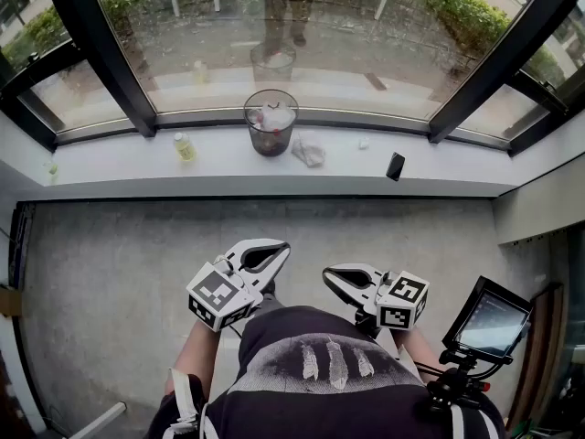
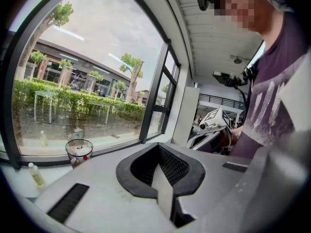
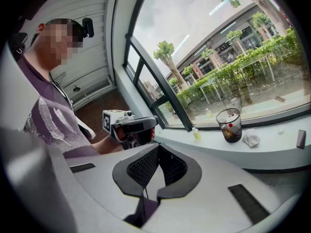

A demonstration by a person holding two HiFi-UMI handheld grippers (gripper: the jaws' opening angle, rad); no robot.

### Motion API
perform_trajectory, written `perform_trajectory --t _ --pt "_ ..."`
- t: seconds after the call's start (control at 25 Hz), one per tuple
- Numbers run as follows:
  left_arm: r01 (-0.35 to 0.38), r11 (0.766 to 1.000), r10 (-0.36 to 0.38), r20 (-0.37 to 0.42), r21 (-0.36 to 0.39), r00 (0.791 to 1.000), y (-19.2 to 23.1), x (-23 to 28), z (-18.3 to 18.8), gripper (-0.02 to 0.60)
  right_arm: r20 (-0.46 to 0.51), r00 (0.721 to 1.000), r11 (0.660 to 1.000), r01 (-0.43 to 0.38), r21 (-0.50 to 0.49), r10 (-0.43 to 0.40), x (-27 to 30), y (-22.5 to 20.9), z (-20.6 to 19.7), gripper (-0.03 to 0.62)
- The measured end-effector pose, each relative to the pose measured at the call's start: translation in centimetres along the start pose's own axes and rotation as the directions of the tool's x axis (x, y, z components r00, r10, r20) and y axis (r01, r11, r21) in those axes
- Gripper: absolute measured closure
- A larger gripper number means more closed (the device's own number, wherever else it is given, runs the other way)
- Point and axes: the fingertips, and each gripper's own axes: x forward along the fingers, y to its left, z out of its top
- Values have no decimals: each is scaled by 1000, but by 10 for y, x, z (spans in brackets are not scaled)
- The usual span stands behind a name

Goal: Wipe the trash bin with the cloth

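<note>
On the window sill (image 1: pixel 110 165), a little yellow bottle (image 1: pixel 185 146) stood toward the left end. The trash bin (image 1: pixel 271 122) stood near the middle, right at the back edge by the window, with some rubbish inside it. The cloth (image 1: pixel 309 151) lay crumpled just to the right of the bin, and I could not tell if the two touched. A small black thing (image 1: pixel 395 165) lay further right, near the front edge. I stood well back from the sill, with the floor (image 1: pixel 137 273) between us. My left gripper (image 1: pixel 279 248) was low by my body, its jaws pressed together with nothing in them. My right gripper (image 1: pixel 331 277) was beside it, its jaws closed too and empty. So I think the wiping had not started, and I was at the very first step. Next I would need to go up to the sill, open one gripper and pinch the cloth. The other could steady the bin, because it looked light and might tip.
</note>
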Motion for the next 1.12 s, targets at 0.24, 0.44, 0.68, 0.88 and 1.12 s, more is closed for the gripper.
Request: perform_trajectory --t 0.24,0.44,0.68,0.88,1.12 --pt "-6 1000 7 -3 21 1000 81 -21 11 592 -15 1000 999 6 -50 -7 65 -11 35 595" --pt "6 1000 -6 -13 -14 1000 112 -14 10 592 -20 999 999 44 -26 -45 81 -36 45 595" --pt "34 999 -34 -11 -18 999 134 19 32 592 -14 999 999 37 -7 -38 98 -75 67 595" --pt "12 1000 -12 -60 5 998 163 55 45 592 -24 1000 1000 -17 16 18 114 -122 84 595" --pt "-33 999 35 -163 11 986 205 104 74 592 -96 993 997 -71 25 73 125 -177 111 595"
